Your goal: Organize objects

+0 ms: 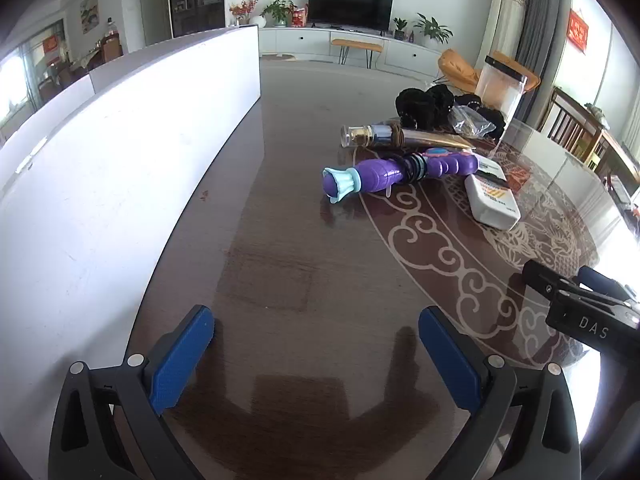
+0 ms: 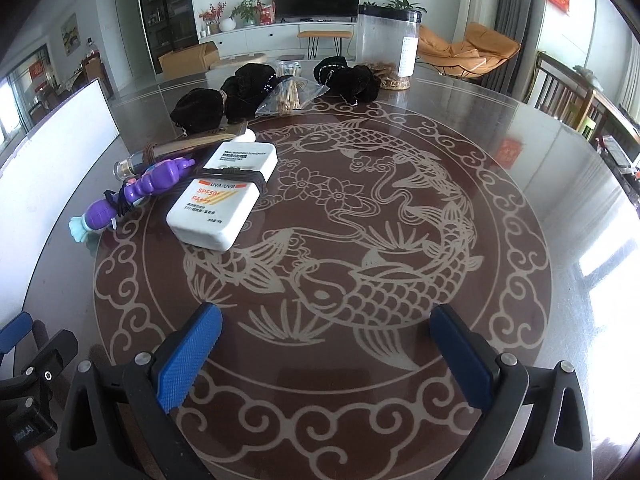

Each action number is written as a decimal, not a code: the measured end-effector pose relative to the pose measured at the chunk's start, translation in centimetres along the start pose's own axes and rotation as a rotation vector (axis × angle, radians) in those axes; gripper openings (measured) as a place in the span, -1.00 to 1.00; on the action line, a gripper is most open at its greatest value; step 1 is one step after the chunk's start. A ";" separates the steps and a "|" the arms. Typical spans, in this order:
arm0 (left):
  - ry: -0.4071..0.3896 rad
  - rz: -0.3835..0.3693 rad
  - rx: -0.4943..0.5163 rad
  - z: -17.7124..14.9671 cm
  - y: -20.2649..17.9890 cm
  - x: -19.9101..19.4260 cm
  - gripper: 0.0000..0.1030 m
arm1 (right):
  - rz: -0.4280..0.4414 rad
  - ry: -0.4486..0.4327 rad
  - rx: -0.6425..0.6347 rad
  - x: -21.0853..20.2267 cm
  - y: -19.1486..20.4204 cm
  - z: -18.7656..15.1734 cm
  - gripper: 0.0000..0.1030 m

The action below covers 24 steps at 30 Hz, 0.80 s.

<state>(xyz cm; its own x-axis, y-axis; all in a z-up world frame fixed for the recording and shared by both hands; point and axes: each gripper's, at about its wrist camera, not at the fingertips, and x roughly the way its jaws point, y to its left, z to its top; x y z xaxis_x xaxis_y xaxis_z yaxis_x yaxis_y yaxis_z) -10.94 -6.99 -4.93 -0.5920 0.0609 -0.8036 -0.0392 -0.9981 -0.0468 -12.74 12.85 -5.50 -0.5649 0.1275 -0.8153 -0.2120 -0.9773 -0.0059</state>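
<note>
So both grippers, left [image 1: 316,356] & right [image 2: 326,354], hover spread wide, empty, w/ toy [image 1: 400,172] & sunscreen [image 2: 222,200] clustered ahead, unsorted.

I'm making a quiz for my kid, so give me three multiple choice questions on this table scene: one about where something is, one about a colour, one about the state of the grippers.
1. Where does the white sunscreen bottle lie?
A. beside the purple toy
B. inside the clear container
C. on the orange chair

2. What colour are the gripper pads?
A. red
B. blue
C. green

3. How do the left gripper and right gripper stand?
A. both open, empty
B. both shut
C. one holds the toy

Answers: 1 A, bottle lies flat just right of the toy. 2 B, blue pads in both views. 3 A, wide gaps, only table between.
</note>
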 end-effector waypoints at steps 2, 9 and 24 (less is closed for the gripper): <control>0.007 0.014 0.012 0.0 -0.3 0.1 1.00 | 0.000 0.000 0.000 0.0 0.0 0.0 1.00; 0.018 0.035 0.036 0.0 -0.6 0.3 1.00 | 0.000 0.000 0.000 0.0 0.0 0.0 1.00; 0.018 0.035 0.036 0.0 -0.6 0.3 1.00 | 0.000 0.000 0.000 0.0 0.0 0.0 1.00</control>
<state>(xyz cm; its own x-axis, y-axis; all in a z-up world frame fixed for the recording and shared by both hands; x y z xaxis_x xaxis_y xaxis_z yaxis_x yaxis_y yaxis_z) -11.05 -6.37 -5.16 -0.5788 0.0259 -0.8151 -0.0480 -0.9988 0.0023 -12.76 12.84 -5.50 -0.5649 0.1277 -0.8152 -0.2123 -0.9772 -0.0060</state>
